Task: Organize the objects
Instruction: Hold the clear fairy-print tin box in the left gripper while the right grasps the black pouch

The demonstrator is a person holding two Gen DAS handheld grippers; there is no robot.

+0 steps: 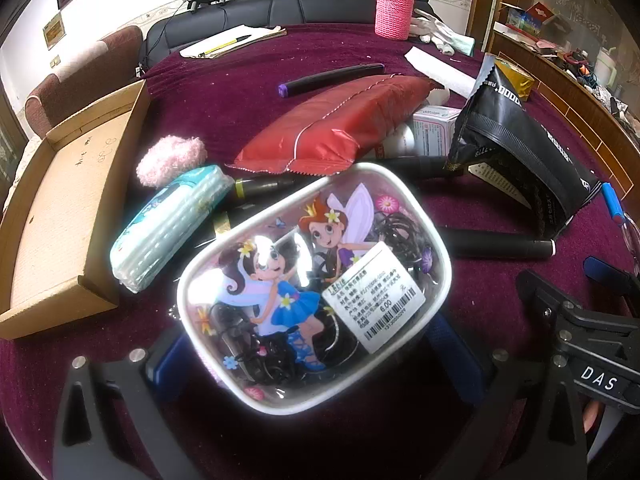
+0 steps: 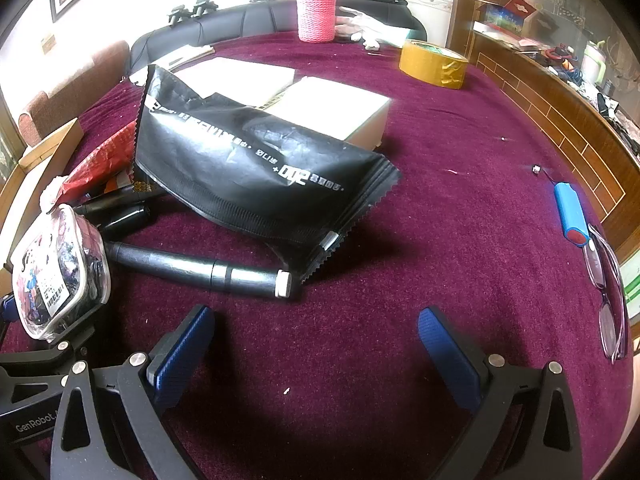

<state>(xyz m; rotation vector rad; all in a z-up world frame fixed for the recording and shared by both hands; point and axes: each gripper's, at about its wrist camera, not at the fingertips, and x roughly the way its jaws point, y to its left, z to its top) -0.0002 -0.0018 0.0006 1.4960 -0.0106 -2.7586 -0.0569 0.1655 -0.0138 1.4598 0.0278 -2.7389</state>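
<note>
The clear pouch (image 1: 314,288) of hair ties, printed with cartoon fairies, sits between the pads of the left tool (image 1: 316,360), which stand at their widest; whether they press it cannot be told, though it seems the first thing bound for the cardboard tray (image 1: 60,216) lying open at the desk's left edge; the right tool (image 2: 316,344) hangs apart and empty over bare maroon cloth (image 2: 460,200), with free room toward the black marker (image 2: 200,268) and black bag (image 2: 256,168).

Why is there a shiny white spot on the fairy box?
Left wrist view: window light glares off the clear plastic fairy-printed pouch, whitening one fairy's face. Right wrist view: the fisheye lens bends the dark red tablecloth edges; corners go black.
</note>
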